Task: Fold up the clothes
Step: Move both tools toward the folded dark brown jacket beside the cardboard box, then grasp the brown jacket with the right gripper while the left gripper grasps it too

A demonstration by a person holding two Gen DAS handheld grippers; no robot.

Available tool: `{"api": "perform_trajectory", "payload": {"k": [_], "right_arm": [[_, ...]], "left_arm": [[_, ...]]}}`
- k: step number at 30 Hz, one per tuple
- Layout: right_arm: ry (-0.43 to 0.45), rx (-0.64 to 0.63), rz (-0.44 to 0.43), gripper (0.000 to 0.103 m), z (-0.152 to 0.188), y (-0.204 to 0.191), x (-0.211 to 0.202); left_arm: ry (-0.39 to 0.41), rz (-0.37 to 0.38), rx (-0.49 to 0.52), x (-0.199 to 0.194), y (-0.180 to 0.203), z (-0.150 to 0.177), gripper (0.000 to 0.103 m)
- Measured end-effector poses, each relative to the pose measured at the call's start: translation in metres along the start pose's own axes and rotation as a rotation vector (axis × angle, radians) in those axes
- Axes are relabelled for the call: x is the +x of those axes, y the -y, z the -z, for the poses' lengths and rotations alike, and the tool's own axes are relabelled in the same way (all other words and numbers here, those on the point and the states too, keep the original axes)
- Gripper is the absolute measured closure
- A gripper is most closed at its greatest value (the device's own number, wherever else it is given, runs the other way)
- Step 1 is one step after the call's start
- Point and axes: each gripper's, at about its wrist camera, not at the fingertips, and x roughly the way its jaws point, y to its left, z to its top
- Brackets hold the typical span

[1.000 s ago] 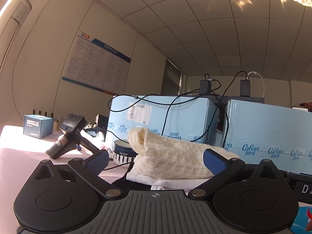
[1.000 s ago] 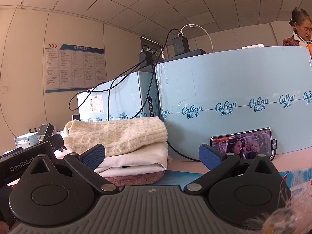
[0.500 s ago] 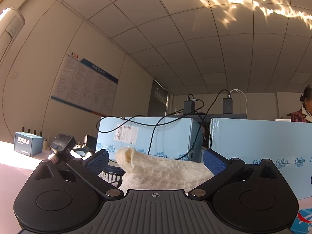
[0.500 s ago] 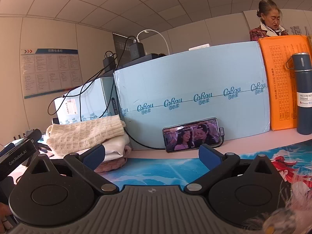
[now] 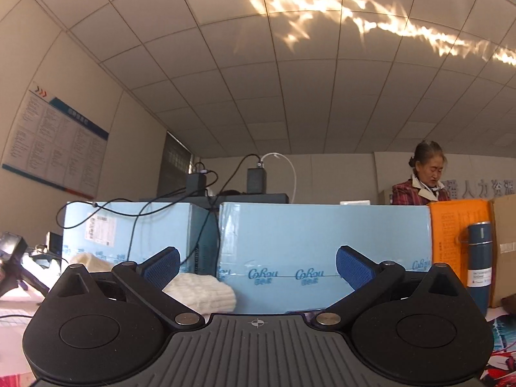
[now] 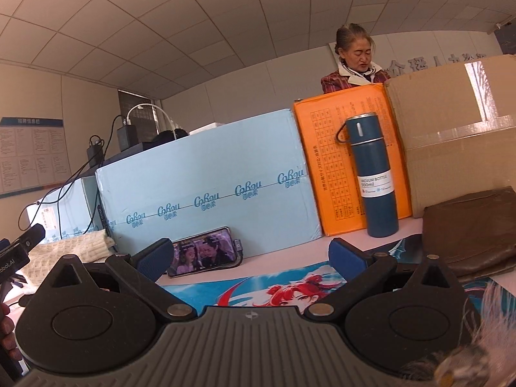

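Observation:
A folded cream knit sweater (image 5: 206, 293) lies on the table to the left, behind the left finger of my left gripper (image 5: 258, 262). That gripper is open and empty and points up at the blue boxes. The sweater also shows at the far left of the right wrist view (image 6: 67, 250). My right gripper (image 6: 250, 256) is open and empty above a printed anime mat (image 6: 258, 287). A brown garment (image 6: 467, 229) lies folded at the right on the table.
Light blue cartons (image 6: 206, 183) with cables and chargers on top wall off the back. A phone (image 6: 203, 253) leans against them. An orange box (image 6: 338, 167), a blue vacuum bottle (image 6: 374, 174) and a cardboard box (image 6: 458, 129) stand at the right. A woman (image 6: 353, 61) stands behind.
Both grippers have swung to the right, away from the stack of folded clothes. The sweater has slid to the left of both views; the bottle, orange box and brown garment have come into view.

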Motion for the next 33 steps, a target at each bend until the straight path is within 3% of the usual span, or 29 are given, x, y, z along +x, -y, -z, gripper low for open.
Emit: {"api": "perform_trajectory", "payload": {"k": [6, 11, 17, 20, 24, 28, 33], "right_arm": [[-0.018, 0.098, 0.221, 0.0, -0.007, 0.07, -0.022], [-0.073, 0.198, 0.403, 0.0, -0.01, 0.124, -0.038], [-0.101, 0.323, 0.532, 0.0, -0.011, 0.176, -0.053], [-0.104, 0.416, 0.556, 0.0, -0.016, 0.203, -0.056], [-0.096, 0.496, 0.585, 0.0, -0.022, 0.228, -0.055], [-0.071, 0.542, 0.604, 0.0, -0.026, 0.242, -0.039], [-0.044, 0.615, 0.559, 0.0, -0.02, 0.255, -0.033]], "left_arm": [[-0.328, 0.368, -0.148, 0.046, 0.041, 0.011, 0.0], [-0.606, 0.584, -0.289, 0.084, 0.084, 0.037, 0.0], [-0.722, 0.737, -0.293, 0.095, 0.144, 0.05, 0.0], [-0.705, 0.78, -0.226, 0.104, 0.173, 0.049, 0.0], [-0.661, 0.777, -0.002, 0.118, 0.22, 0.044, 0.0], [-0.535, 0.883, 0.217, 0.11, 0.273, 0.044, 0.0], [-0.422, 0.928, 0.445, 0.092, 0.333, 0.057, 0.0]]}}
